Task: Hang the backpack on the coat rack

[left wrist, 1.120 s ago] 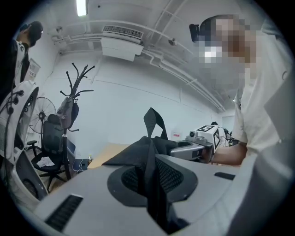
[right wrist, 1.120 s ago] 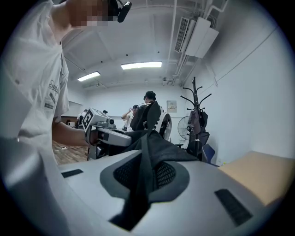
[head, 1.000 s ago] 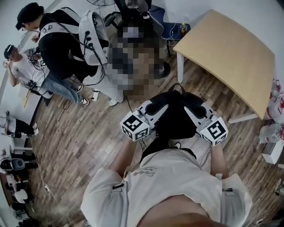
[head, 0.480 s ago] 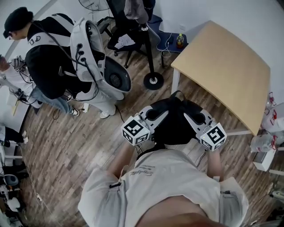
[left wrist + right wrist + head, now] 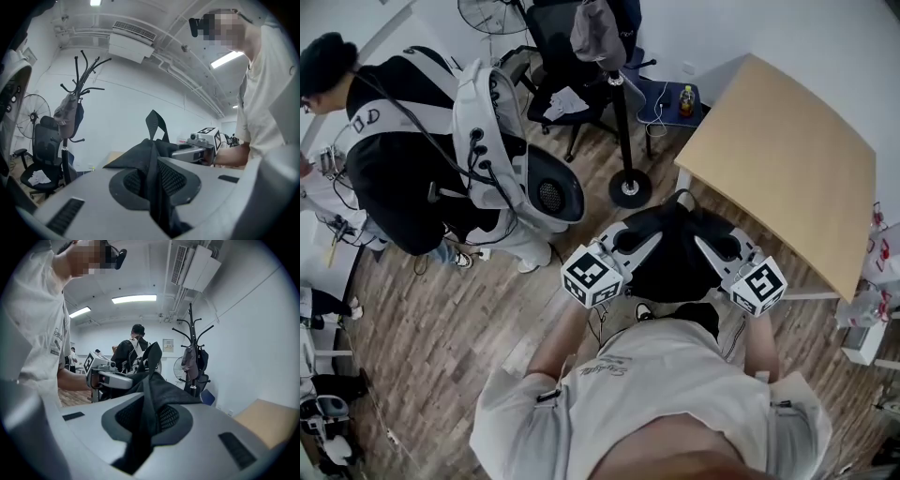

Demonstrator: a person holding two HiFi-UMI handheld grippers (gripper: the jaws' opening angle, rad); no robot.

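The script on the person's white shirt (image 5: pixel 605 367) is too small to read. The left gripper (image 5: pixel 639 236) and right gripper (image 5: pixel 710 246) each clamp the black fabric of the backpack (image 5: pixel 675 267), which slumps between them with its lower part hidden. Beyond stands the coat rack (image 5: pixel 622 122), seemingly bearing a grey garment (image 5: pixel 592 33).

**Both grippers clamped, arms out front**

I am holding my left gripper (image 5: pixel 639 236) and right gripper (image 5: pixel 710 246) out level ahead of me, forearms extended, tips angling toward each other. Each pair of jaws is pinching black fabric of the backpack (image 5: pixel 675 267).
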